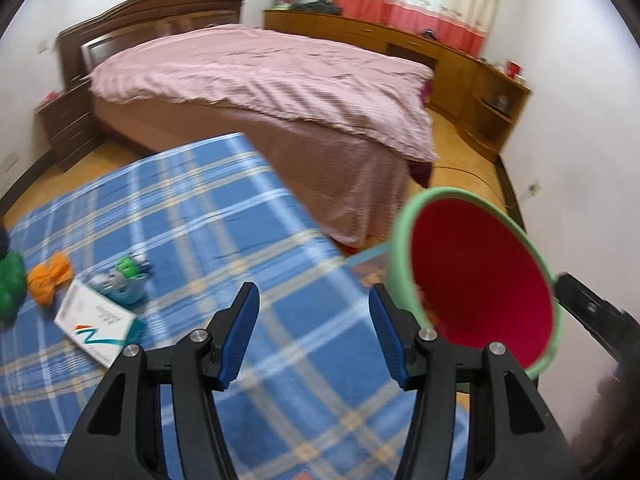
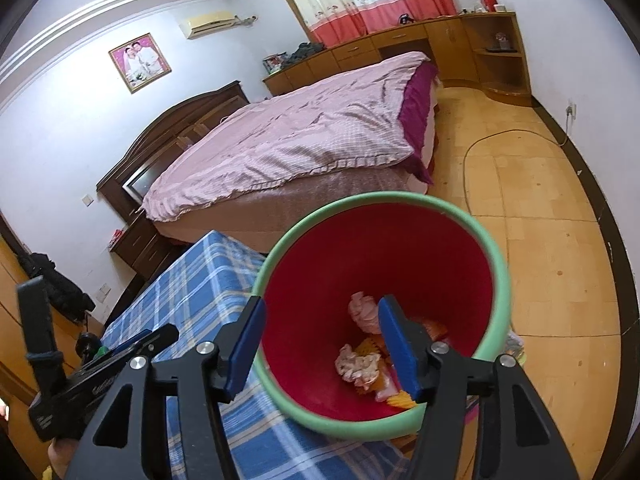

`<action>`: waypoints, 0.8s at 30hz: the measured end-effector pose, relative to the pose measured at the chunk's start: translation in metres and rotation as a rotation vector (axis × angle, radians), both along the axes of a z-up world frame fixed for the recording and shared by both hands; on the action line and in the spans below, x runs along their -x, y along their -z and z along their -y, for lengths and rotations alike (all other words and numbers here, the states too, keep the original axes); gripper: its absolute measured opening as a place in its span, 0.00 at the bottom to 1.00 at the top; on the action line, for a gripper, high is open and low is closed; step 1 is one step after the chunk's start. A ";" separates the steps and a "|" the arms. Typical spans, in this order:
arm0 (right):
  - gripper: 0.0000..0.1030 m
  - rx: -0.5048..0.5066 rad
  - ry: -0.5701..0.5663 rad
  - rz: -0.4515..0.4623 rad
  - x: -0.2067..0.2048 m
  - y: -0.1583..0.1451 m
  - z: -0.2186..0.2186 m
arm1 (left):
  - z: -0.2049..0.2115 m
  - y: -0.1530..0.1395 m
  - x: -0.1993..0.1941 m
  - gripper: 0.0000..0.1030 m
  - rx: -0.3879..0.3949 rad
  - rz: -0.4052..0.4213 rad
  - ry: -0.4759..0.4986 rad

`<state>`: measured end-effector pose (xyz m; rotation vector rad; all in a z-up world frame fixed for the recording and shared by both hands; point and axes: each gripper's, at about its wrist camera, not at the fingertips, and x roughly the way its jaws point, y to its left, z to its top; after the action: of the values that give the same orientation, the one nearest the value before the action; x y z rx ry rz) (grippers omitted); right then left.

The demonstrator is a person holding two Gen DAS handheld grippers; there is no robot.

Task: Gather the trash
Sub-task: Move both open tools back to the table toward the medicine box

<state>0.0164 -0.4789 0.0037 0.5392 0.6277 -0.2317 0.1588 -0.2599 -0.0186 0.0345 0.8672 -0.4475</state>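
Observation:
A red bin with a green rim [image 2: 400,256] stands beside the blue plaid table [image 2: 192,292]; it also shows in the left wrist view [image 1: 480,264]. Crumpled pink and white paper [image 2: 360,364] and orange scraps lie inside it. My right gripper [image 2: 320,344] is open and empty over the bin's mouth. My left gripper [image 1: 314,332] is open and empty above the plaid cloth [image 1: 200,220]. On the table's left lie an orange wad [image 1: 50,276], a green wad [image 1: 10,284], a white box [image 1: 96,320] and a small crumpled wrapper [image 1: 128,276].
A bed with a pink cover [image 1: 260,80] stands behind the table. Wooden cabinets [image 1: 460,60] run along the far wall under a curtain. A cable [image 2: 480,140] lies on the wooden floor right of the bin.

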 end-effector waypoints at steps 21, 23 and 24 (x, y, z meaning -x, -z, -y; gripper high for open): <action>0.60 -0.016 -0.145 -0.047 -0.032 0.010 -0.062 | -0.088 0.048 -0.041 0.56 -0.016 -0.101 -0.218; 0.60 -0.019 -0.155 -0.051 -0.034 0.011 -0.065 | -0.097 0.048 -0.037 0.55 -0.014 -0.112 -0.230; 0.60 -0.020 -0.159 -0.052 -0.035 0.010 -0.069 | -0.102 0.047 -0.036 0.55 -0.014 -0.115 -0.235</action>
<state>0.0512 -0.4098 -0.0066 0.5006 0.7209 -0.0898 0.1943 -0.1583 -0.0654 -0.0803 0.9749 -0.2243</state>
